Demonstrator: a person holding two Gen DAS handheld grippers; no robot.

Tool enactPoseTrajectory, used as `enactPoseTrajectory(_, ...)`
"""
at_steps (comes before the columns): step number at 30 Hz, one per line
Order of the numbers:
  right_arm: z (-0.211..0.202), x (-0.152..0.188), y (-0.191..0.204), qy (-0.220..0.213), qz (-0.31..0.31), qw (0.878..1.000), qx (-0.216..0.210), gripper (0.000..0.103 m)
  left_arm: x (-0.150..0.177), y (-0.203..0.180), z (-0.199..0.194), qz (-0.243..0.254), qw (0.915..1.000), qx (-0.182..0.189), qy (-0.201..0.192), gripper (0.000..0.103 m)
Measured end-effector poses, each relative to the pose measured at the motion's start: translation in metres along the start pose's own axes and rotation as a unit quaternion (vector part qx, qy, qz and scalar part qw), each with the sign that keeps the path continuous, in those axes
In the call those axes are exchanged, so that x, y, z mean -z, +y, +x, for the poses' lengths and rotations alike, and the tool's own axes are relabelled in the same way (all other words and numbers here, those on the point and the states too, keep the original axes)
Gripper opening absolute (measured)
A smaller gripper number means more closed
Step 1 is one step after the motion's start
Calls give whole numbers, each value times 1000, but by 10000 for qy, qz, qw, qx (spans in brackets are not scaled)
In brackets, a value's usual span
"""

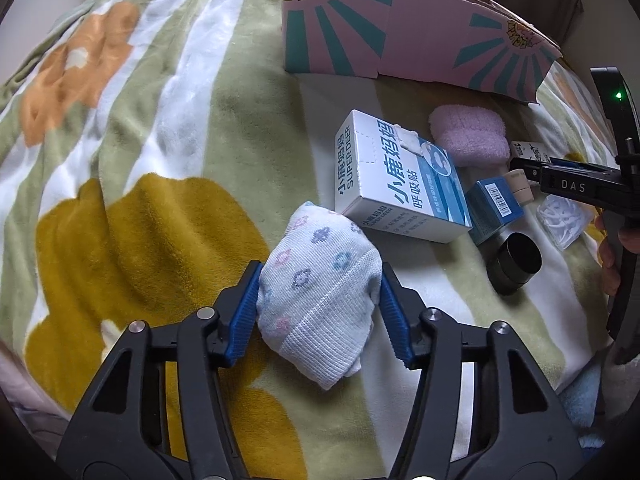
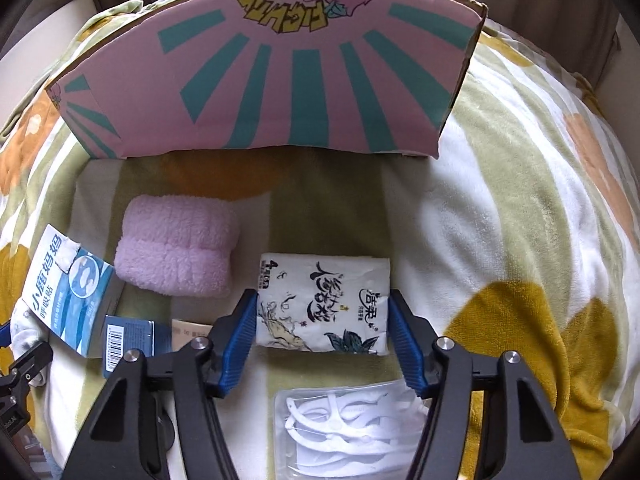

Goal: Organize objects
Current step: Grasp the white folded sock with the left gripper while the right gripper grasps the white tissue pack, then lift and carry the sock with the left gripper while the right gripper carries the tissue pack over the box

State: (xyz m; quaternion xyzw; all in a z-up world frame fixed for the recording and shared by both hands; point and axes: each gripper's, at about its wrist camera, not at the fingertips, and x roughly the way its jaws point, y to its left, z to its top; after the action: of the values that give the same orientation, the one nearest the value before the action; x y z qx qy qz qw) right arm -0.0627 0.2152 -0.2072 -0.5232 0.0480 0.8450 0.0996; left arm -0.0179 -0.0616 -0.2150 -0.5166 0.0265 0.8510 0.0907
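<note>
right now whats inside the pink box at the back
Cannot tell. Both views show only the pink box's outer printed wall and its top edge; the wall hides the inside. In front of it, a purple towel roll lies on the blanket.

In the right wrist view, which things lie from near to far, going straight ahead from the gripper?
Bag of white floss picks → tissue pack between the right gripper fingers → bare blanket → pink cardboard box.
</note>
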Motion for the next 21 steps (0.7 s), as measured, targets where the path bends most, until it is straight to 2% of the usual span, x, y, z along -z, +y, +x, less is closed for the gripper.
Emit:
enactPoseTrajectory(14,-25,-1,-2,-256,-25,9996,-62,58,-2,9,-22,-106,9997,74,-198,45)
enactPoseTrajectory(21,-58,-16,14,-425,-109,9989,-131,58,-25,15,-65,-181,9978,243,-589,45)
